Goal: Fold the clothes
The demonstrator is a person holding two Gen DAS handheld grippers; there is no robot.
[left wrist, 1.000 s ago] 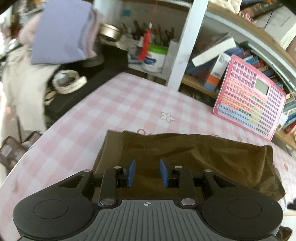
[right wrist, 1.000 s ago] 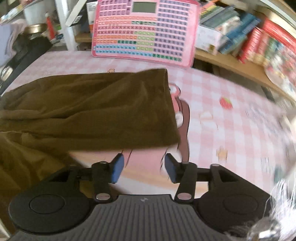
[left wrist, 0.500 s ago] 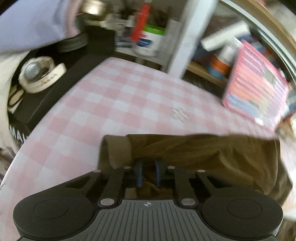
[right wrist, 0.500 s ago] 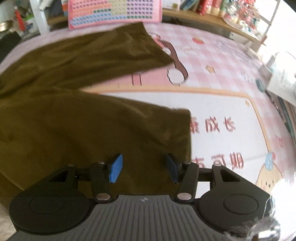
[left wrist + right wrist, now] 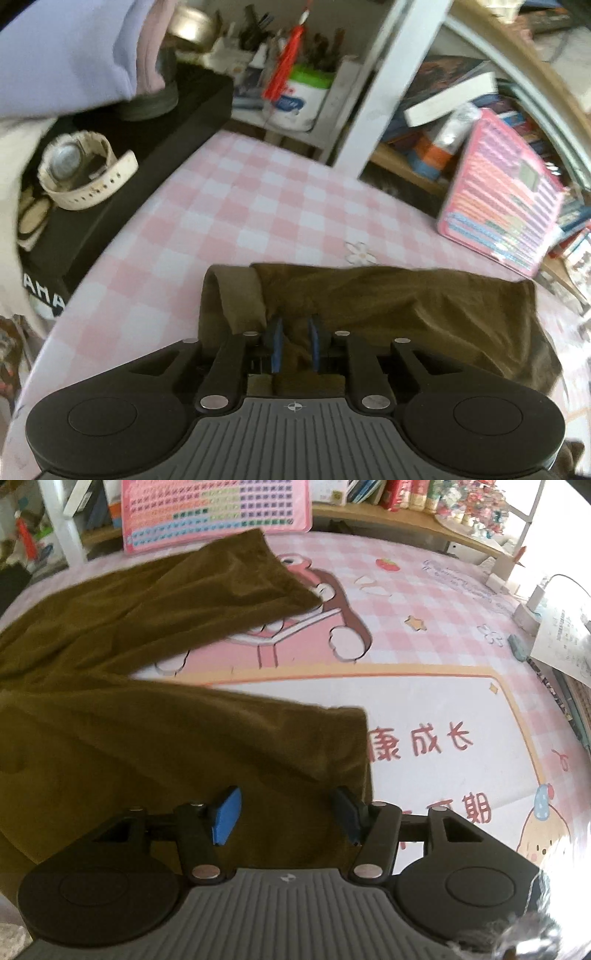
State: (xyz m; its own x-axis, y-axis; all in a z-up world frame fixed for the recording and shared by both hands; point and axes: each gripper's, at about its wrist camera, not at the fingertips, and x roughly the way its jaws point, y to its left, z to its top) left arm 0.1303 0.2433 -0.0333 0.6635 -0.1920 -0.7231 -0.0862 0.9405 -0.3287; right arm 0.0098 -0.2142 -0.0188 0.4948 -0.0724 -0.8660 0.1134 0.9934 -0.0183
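- Table, pink check cloth with cartoon print: carries the whole job; brown trousers lie across its left part, both legs still spread apart in a V, so no fold looks finished. I judge the task early: legs need stacking, then the length folded
- Trousers in the left wrist view: waistband end sits nearest the camera, a lighter inner band turned out at the left edge; cloth bunched, not flat
- Right gripper: fingers wide apart, nothing held, hanging over the near leg beside its cuff
- Left gripper: pads drawn close with trouser fabric pinched between them at the waist
- View difference: only the right wrist camera shows the split legs and both cuffs; only the left one shows the waist grip, plus the black case beyond the table edge
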